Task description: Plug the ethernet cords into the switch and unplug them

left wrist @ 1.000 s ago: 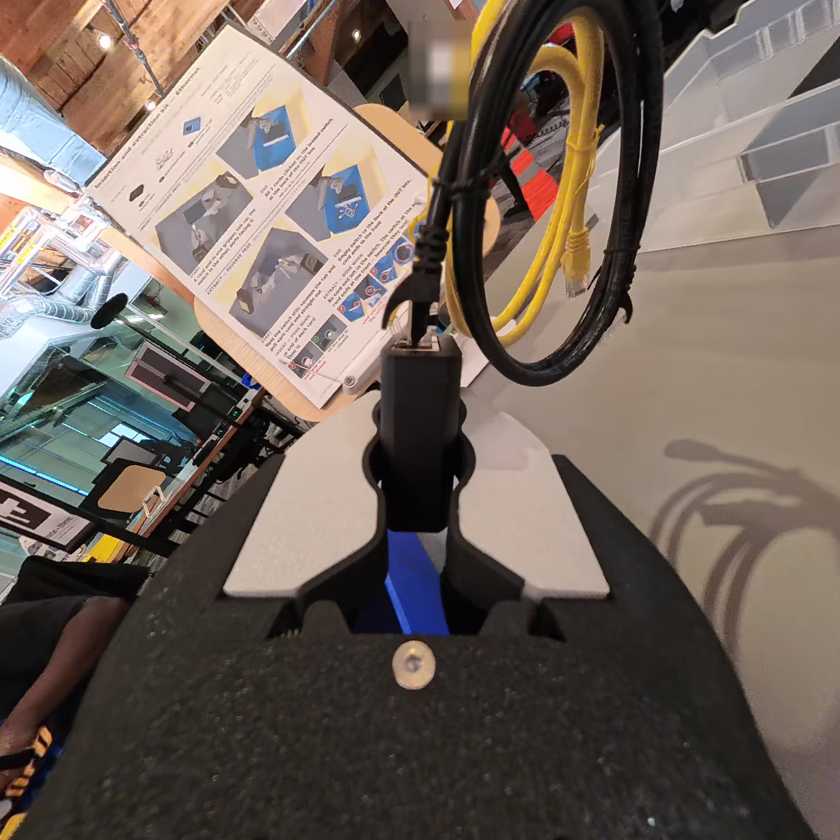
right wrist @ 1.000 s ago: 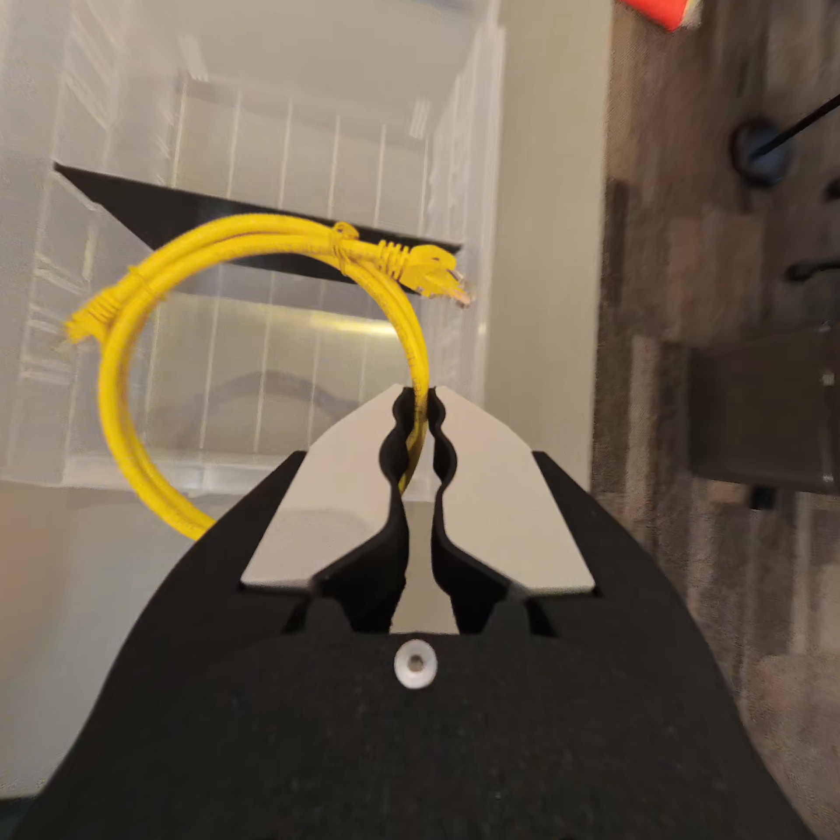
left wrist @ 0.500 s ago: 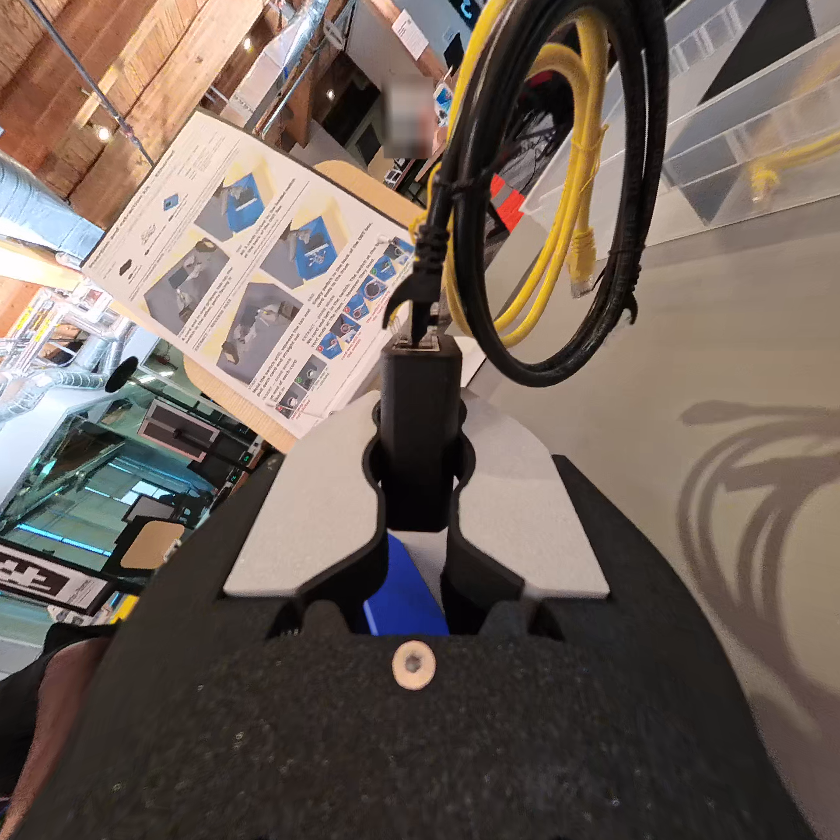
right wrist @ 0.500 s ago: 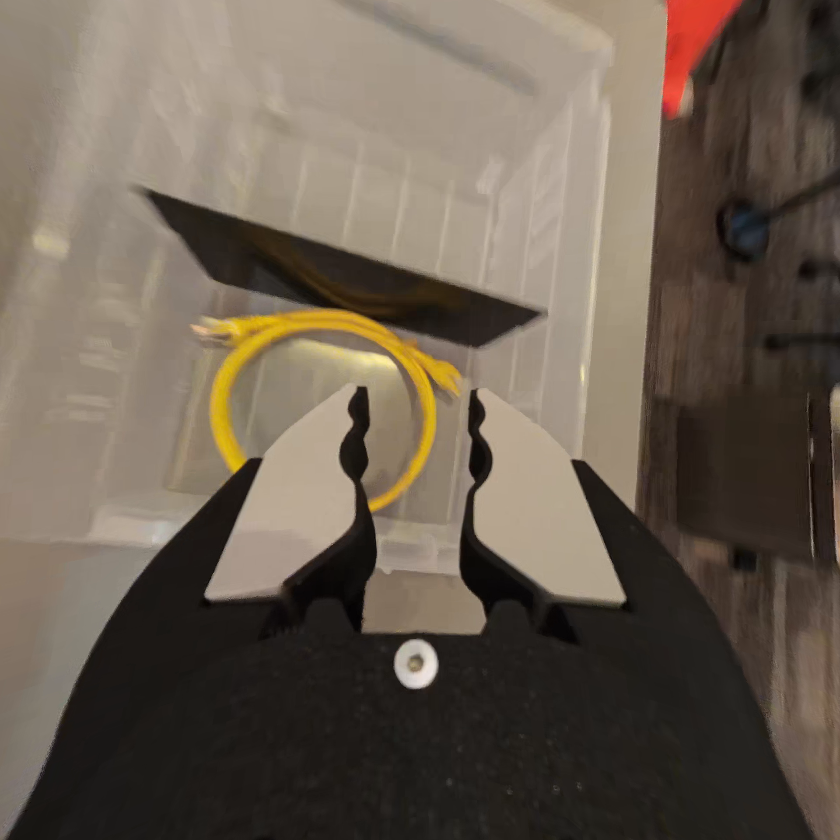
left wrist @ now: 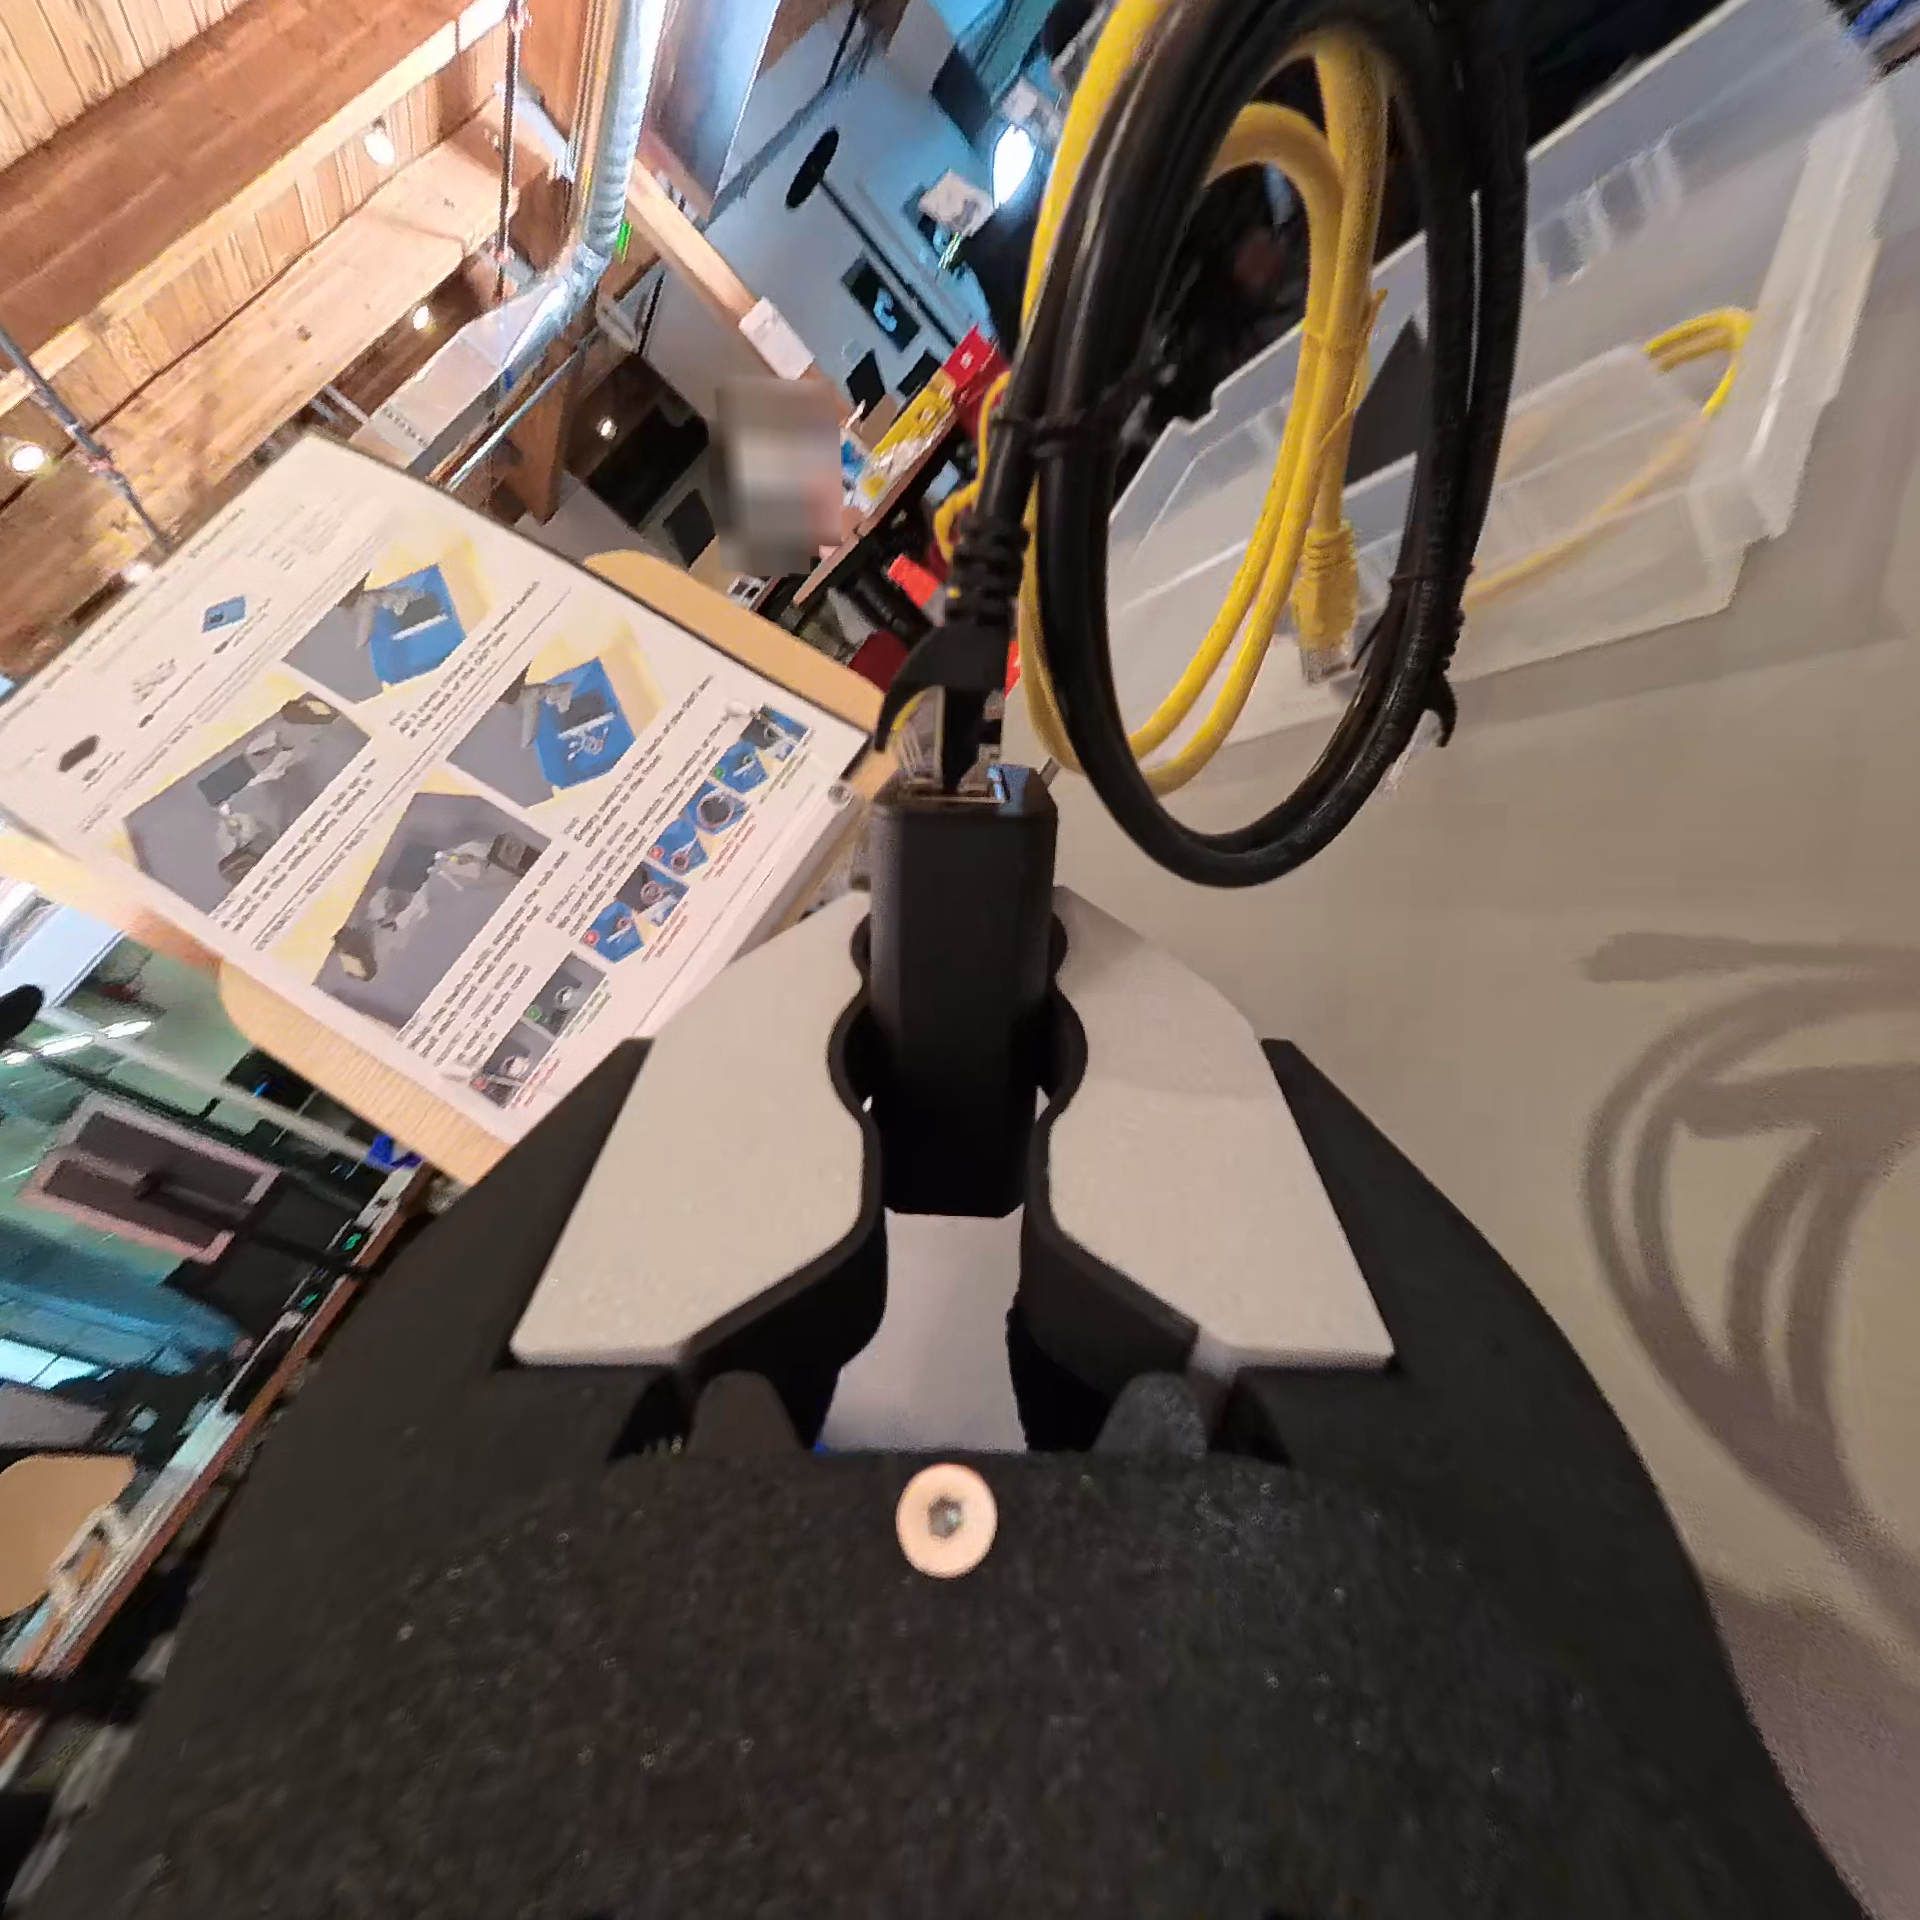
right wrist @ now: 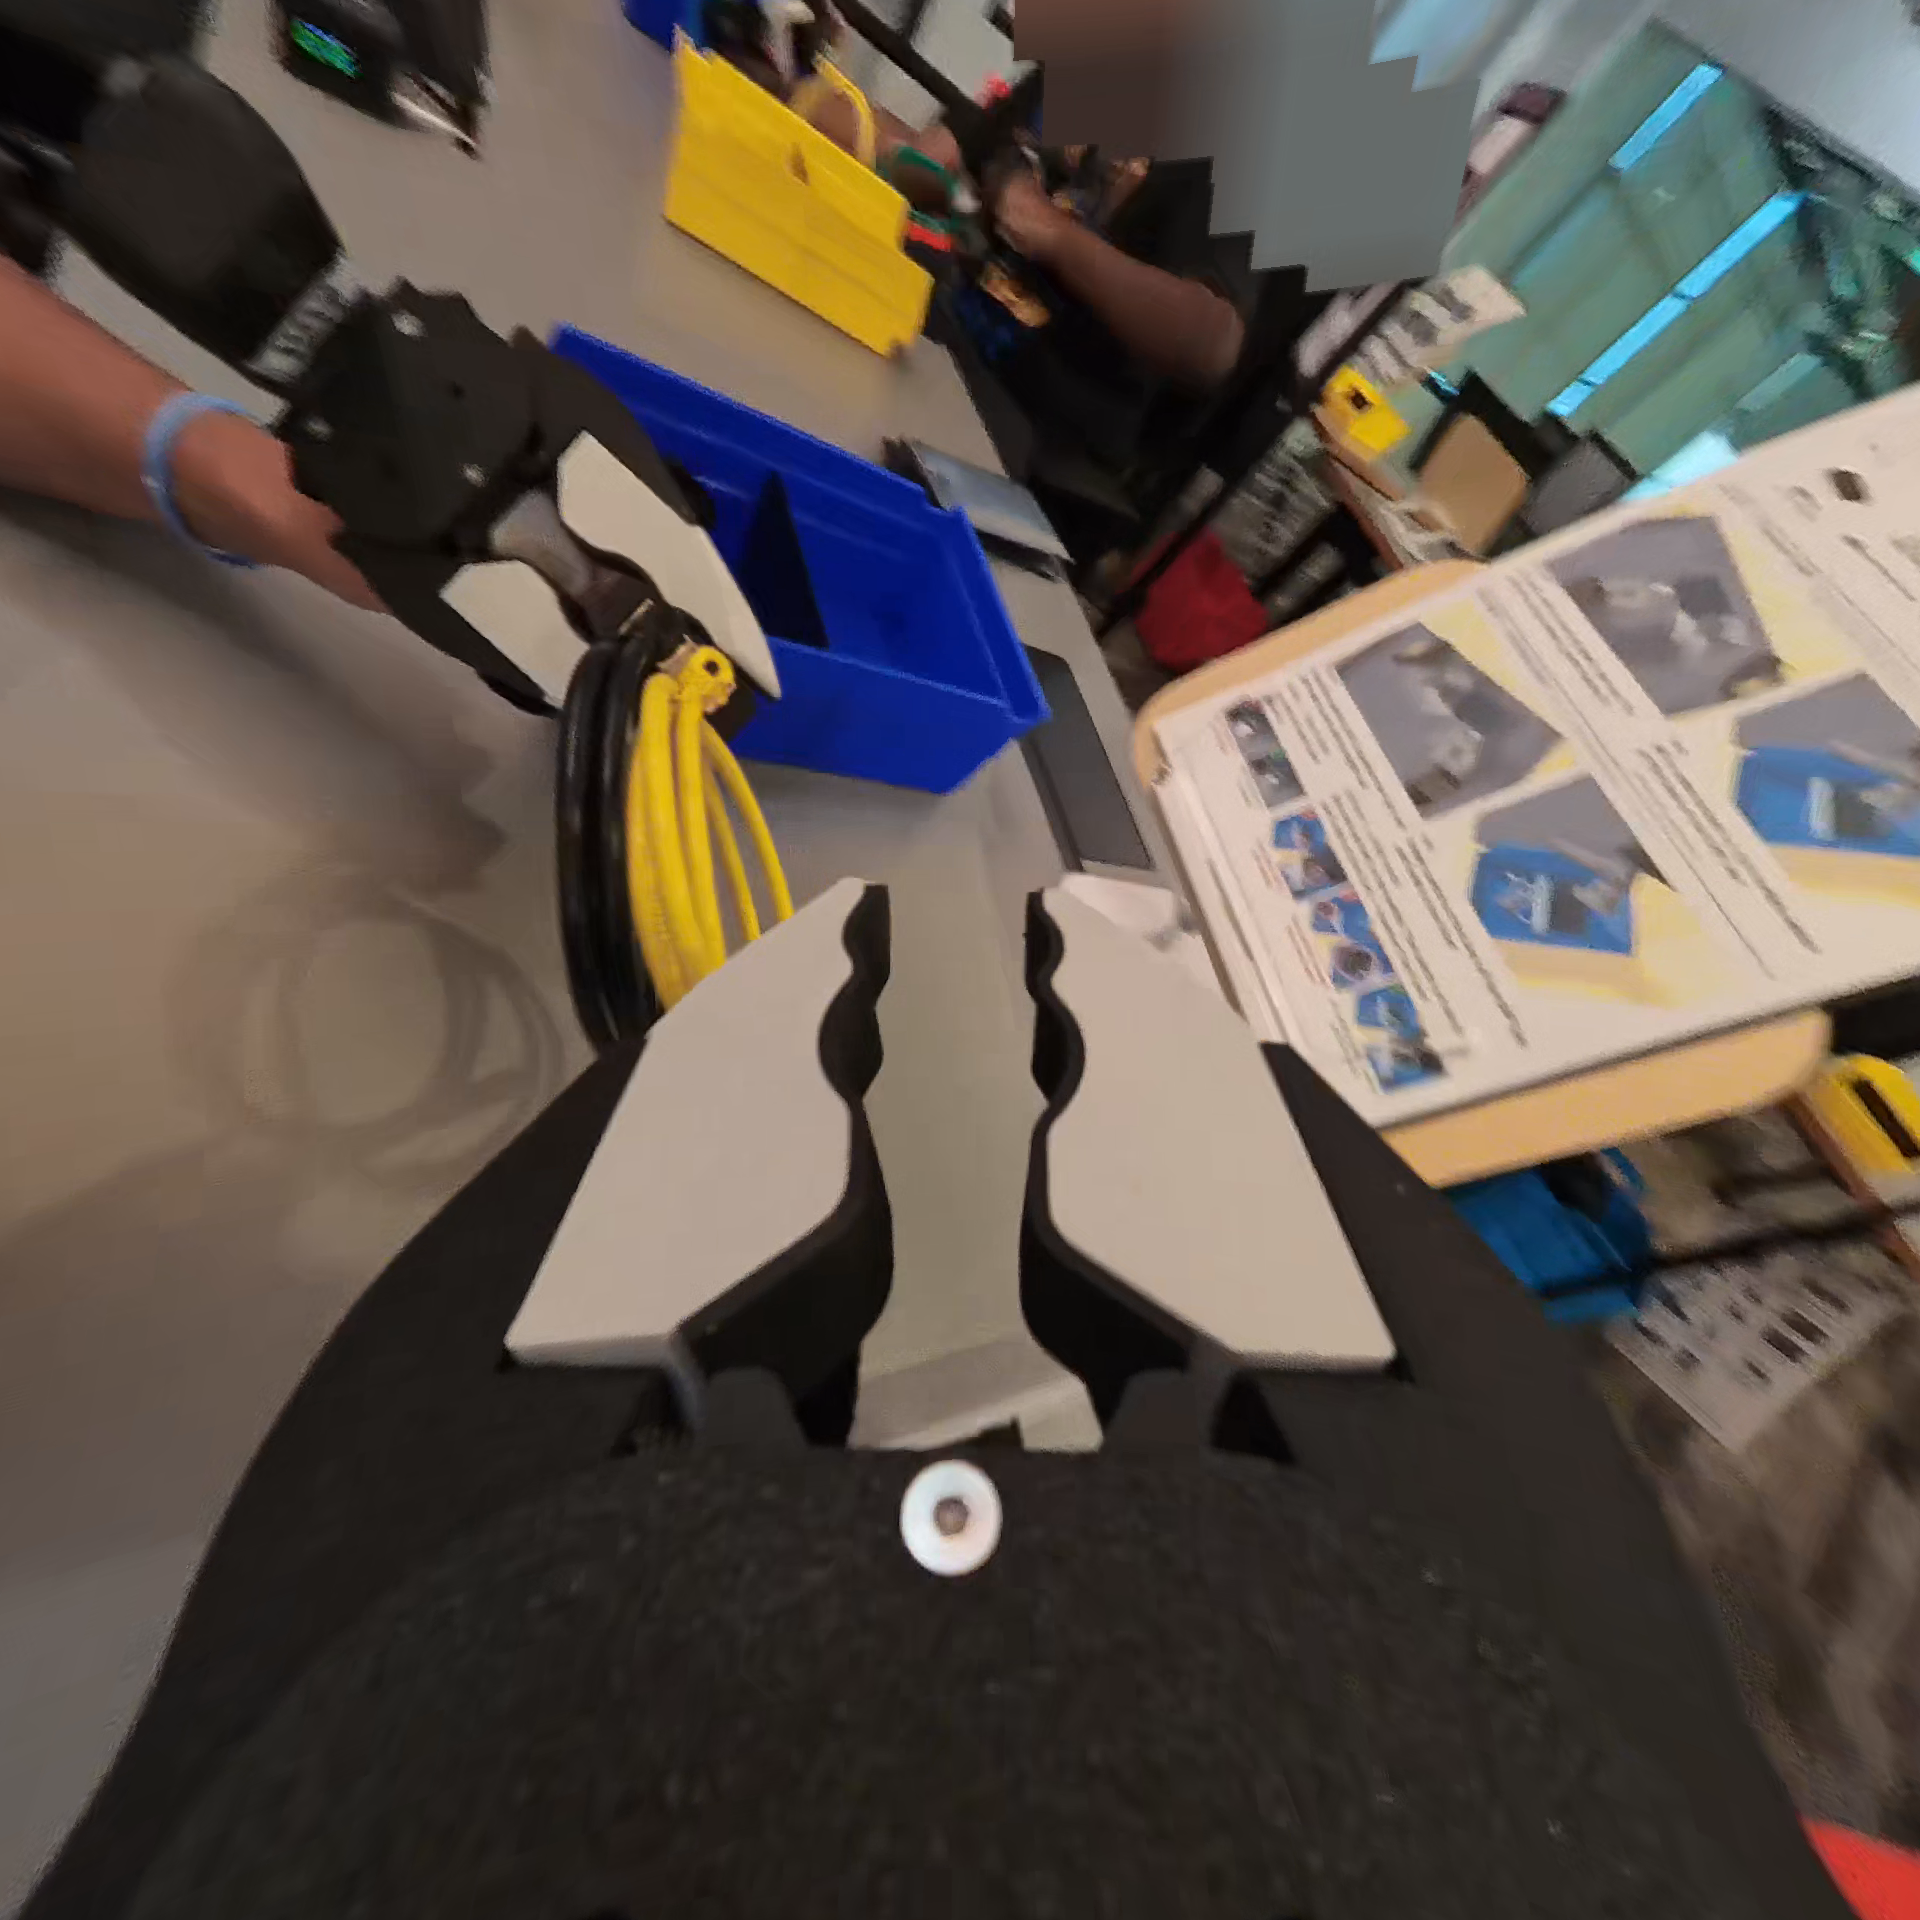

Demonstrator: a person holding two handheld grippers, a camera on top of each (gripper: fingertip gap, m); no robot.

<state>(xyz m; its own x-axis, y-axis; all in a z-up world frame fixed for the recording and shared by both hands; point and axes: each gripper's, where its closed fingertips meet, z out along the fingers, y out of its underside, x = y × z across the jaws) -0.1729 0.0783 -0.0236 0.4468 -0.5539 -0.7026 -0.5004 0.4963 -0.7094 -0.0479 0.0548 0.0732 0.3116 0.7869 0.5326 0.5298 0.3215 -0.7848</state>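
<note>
My left gripper (left wrist: 961, 920) is shut on the black switch (left wrist: 961, 1039) and holds it off the grey table (left wrist: 1455, 987). A coiled black ethernet cord (left wrist: 1455, 582) is plugged into the switch's far end, and a coiled yellow cord (left wrist: 1325, 488) hangs with it. Another yellow cord (left wrist: 1704, 343) lies in the clear bin (left wrist: 1558, 520). My right gripper (right wrist: 956, 914) is open and empty above the table. The right wrist view shows the left gripper (right wrist: 623, 592) to the upper left, with the black cord (right wrist: 587, 831) and yellow cord (right wrist: 696, 831) hanging from it.
A blue bin (right wrist: 883, 665) stands behind the left gripper and a yellow bin (right wrist: 790, 208) farther back. An instruction sheet on a wooden board (right wrist: 1558, 810) leans at the right; it also shows in the left wrist view (left wrist: 416, 779). A person's arm (right wrist: 104, 447) holds the left gripper. Some 15 cm of space lies between my two pairs of fingers.
My right gripper opened and let a yellow cord fall into the clear bin, then swung away to face the left gripper, its jaws narrower but still open. The left gripper kept hold of the switch.
</note>
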